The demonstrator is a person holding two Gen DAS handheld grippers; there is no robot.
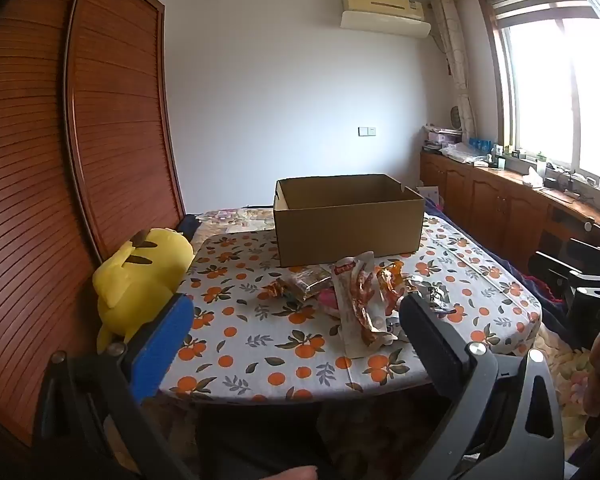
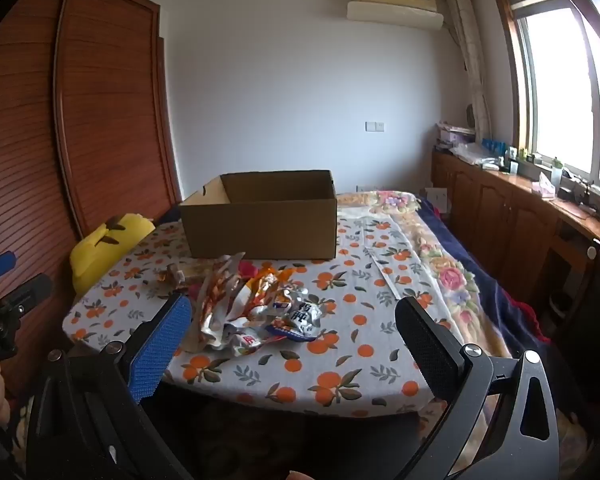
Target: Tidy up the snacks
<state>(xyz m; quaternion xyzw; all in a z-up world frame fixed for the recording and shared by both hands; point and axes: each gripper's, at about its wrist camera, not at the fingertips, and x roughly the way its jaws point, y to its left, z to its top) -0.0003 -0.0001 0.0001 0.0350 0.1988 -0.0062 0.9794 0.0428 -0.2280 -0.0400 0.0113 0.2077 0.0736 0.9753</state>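
Note:
A pile of snack packets (image 1: pixel 359 300) lies on the orange-print tablecloth (image 1: pixel 260 340), just in front of an open cardboard box (image 1: pixel 347 220). The pile (image 2: pixel 260 312) and the box (image 2: pixel 260 216) also show in the right wrist view. A long clear packet of reddish snacks (image 1: pixel 361 312) lies nearest. My left gripper (image 1: pixel 296 320) is open and empty, held near the table's front edge, short of the pile. My right gripper (image 2: pixel 292 320) is open and empty, also held back from the pile. The box's inside is hidden from both views.
A yellow plush toy (image 1: pixel 140 276) sits at the table's left edge beside a wooden slatted wardrobe (image 1: pixel 80 160). A low wooden cabinet (image 1: pixel 519 208) with clutter runs under the window on the right. A floral blanket (image 2: pixel 439 256) lies right of the tablecloth.

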